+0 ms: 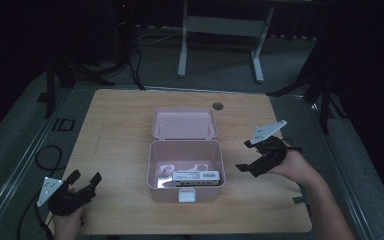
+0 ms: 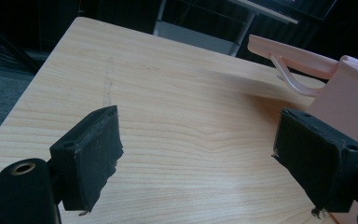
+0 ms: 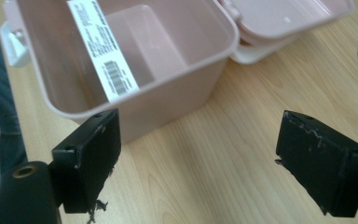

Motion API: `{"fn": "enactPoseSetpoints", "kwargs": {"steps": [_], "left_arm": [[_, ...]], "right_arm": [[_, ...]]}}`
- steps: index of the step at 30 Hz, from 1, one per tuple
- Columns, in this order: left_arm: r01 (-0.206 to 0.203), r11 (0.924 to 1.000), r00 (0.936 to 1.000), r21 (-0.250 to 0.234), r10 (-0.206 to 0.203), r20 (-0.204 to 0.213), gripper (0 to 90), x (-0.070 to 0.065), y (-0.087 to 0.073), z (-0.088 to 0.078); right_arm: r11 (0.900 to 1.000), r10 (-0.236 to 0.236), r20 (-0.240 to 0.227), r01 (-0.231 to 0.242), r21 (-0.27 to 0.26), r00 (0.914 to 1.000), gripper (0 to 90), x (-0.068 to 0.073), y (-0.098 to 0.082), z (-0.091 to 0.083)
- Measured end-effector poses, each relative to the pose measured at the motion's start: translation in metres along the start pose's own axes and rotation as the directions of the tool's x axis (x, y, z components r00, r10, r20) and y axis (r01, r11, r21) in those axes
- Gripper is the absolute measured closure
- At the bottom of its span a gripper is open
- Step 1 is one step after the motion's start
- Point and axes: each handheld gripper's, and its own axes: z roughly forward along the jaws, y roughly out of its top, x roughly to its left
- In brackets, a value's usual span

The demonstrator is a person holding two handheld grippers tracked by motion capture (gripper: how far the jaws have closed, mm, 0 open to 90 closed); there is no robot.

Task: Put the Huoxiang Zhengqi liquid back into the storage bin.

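Two grippers are hovering over a wooden surface (image 1: pixel 120 125), on either side of an open pink box (image 1: pixel 186 170) sitting at its centre with a white carton (image 1: pixel 196 178) lying inside. The left gripper (image 1: pixel 82 186) and right gripper (image 1: pixel 250 167) are both holding their jaws spread wide, gripping nothing. Judging by this, closing the flipped-back lid (image 1: pixel 183 123) is likely coming next.

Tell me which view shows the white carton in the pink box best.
The right gripper view: the carton is close, leaning inside the box, barcode and print visible. The high view shows it small, lying along the front wall. The left gripper view catches part of the box's wall and open lid.
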Motion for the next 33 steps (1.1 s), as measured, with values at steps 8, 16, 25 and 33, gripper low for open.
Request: {"fn": "enactPoseSetpoints", "kwargs": {"steps": [8,16,25,33], "left_arm": [[0.001,1.0,1.0,0.0,-0.001,0.004,15.2,-0.001,0.0,0.002],[-0.002,1.0,1.0,0.005,0.002,0.009,15.2,-0.002,0.0,0.003],[-0.003,1.0,0.9999,0.009,0.003,0.013,15.2,-0.002,0.0,0.004],[-0.002,1.0,0.9999,0.009,0.002,0.014,15.2,-0.002,0.0,0.004]], "right_arm": [[0.991,0.134,0.073,-0.132,-0.033,0.9883,13.8,-0.007,-0.042,-0.007],[0.964,0.265,0.165,-0.258,-0.06,0.95,13.8,-0.008,-0.08,-0.013],[0.906,0.423,0.254,-0.406,-0.121,0.8697,13.8,0.0,-0.119,-0.002],[0.834,0.551,0.347,-0.512,-0.205,0.7587,13.8,0.013,-0.15,0.019]]}}
